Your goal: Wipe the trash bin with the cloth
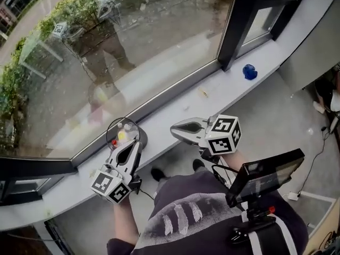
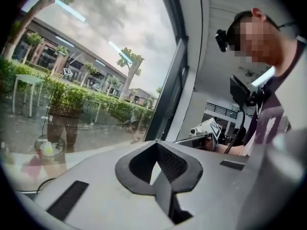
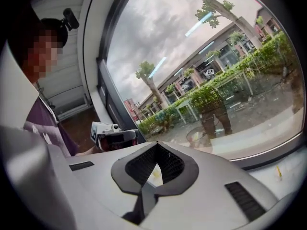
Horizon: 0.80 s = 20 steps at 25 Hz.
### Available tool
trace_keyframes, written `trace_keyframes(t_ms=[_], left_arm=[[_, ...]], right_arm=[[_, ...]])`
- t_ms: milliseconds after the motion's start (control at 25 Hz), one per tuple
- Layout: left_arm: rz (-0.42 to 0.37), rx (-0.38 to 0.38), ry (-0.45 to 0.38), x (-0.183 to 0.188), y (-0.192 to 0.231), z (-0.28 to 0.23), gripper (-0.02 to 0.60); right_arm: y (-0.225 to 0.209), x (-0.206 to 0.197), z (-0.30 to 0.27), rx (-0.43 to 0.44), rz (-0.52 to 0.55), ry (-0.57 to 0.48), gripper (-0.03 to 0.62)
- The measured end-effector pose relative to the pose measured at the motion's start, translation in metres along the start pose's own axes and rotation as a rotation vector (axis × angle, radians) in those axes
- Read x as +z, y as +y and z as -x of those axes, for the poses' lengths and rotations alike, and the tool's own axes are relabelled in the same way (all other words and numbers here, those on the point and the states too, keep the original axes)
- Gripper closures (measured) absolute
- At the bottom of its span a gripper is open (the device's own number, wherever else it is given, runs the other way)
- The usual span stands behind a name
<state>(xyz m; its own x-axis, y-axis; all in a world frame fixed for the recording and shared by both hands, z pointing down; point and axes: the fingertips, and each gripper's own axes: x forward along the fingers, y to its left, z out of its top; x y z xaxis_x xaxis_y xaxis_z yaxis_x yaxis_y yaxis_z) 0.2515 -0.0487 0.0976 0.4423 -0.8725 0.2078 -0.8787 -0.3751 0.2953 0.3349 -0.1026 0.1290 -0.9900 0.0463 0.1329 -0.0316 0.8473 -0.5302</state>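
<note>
A small round wire trash bin [image 1: 126, 135] with bottles and yellow scraps inside stands on the white window ledge [image 1: 175, 118], against the glass. My left gripper [image 1: 132, 146] is just in front of the bin, shut and empty, pointing at the window. My right gripper [image 1: 175, 130] hovers over the ledge to the bin's right, also shut with nothing in it. A crumpled blue cloth [image 1: 249, 71] lies far along the ledge at the upper right, away from both grippers. In the left gripper view the jaws [image 2: 155, 146] meet; in the right gripper view the jaws [image 3: 156, 147] meet too.
A large window pane [image 1: 122, 47] reflects the person and both grippers. A dark window post [image 1: 239, 20] rises from the ledge left of the cloth. A small scrap [image 1: 203, 92] lies on the ledge. A monitor on a chest rig [image 1: 265, 177] sits at the lower right.
</note>
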Motion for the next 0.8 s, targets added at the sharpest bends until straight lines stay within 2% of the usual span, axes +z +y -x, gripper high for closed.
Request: trace_keyframes(t_ms=[160,280,360,440,520,600,680,800], left_arm=[[-0.043,0.080,0.046,-0.013,-0.038,-0.013,0.584],[-0.048,0.133,0.083,-0.024,-0.054,-0.010,0.584],[-0.022,0.145,0.079,-0.023,-0.065,-0.003,0.584],[0.038,0.152,0.031,-0.017,-0.075,0.008,0.584],[0.080,0.188,-0.032,-0.011,-0.077,0.020,0.584],[0.069,0.230,-0.054,-0.009,-0.072,0.032,0.584],[0.047,0.248,-0.031,-0.006,-0.065,0.047,0.584],[0.063,0.266,0.005,0.005,-0.055,0.081,0.584]], right_arm=[[-0.006,-0.017,0.031,0.067,-0.014,-0.004,0.596],[-0.003,-0.030,0.036,0.130,-0.051,0.008,0.595],[0.004,-0.034,0.033,0.176,-0.060,0.032,0.597],[0.016,-0.035,0.029,0.232,-0.067,0.052,0.596],[0.027,-0.036,0.023,0.288,-0.071,0.065,0.597],[0.037,-0.035,0.014,0.315,-0.064,0.074,0.595],[0.051,-0.033,0.000,0.326,-0.068,0.081,0.597],[0.079,-0.026,-0.028,0.345,-0.114,0.105,0.596]])
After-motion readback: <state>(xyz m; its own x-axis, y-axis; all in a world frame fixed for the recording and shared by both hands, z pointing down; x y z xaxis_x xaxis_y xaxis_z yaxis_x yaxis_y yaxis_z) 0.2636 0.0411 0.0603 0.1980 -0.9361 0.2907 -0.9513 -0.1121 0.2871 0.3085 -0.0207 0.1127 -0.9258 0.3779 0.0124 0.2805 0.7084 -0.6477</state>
